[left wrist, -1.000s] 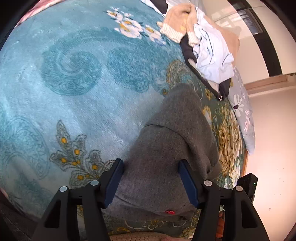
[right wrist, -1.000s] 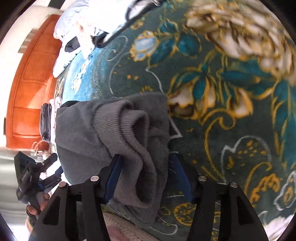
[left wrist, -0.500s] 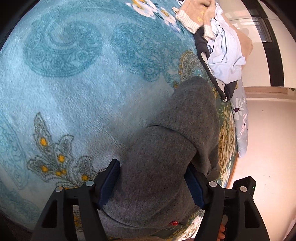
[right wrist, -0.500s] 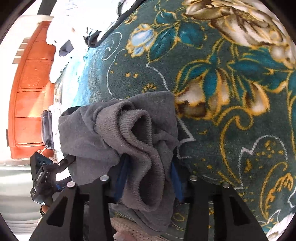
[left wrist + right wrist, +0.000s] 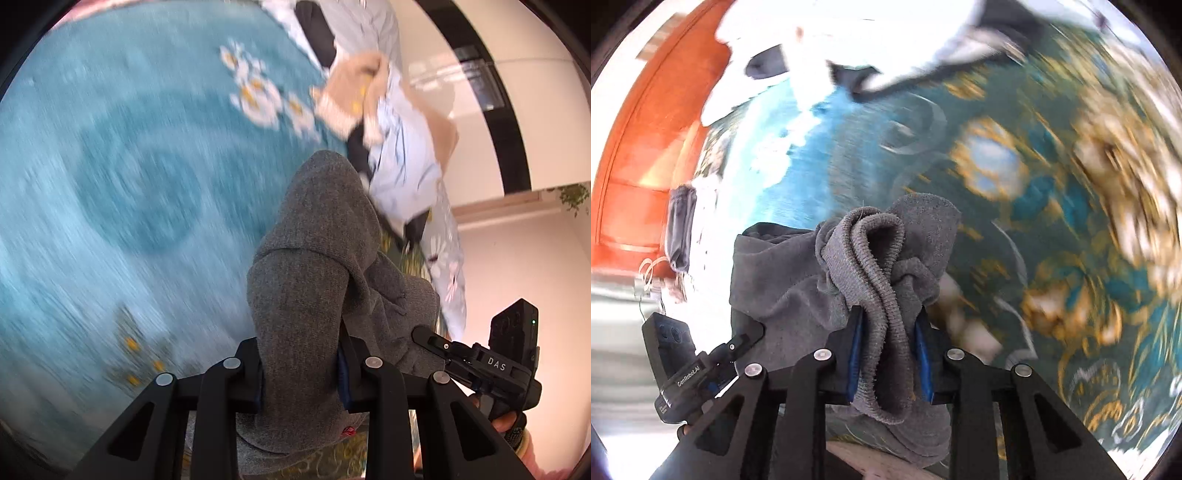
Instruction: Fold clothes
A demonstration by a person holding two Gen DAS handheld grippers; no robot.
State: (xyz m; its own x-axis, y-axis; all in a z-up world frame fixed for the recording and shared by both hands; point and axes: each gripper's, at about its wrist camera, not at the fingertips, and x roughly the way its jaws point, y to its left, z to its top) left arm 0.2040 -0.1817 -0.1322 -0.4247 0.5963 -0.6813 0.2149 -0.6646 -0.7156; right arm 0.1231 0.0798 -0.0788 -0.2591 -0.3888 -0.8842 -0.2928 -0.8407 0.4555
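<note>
While both jaws close, grey garment pinched inside left tool, right tool

Black tool, blue pads

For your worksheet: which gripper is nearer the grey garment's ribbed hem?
Right. The right gripper is closing on the ribbed hem; the left gripper is closing on plain grey fabric away from it.

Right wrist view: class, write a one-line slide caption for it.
Right tongs closing on the bunched ribbed hem of a grey garment above a floral blanket.
</note>
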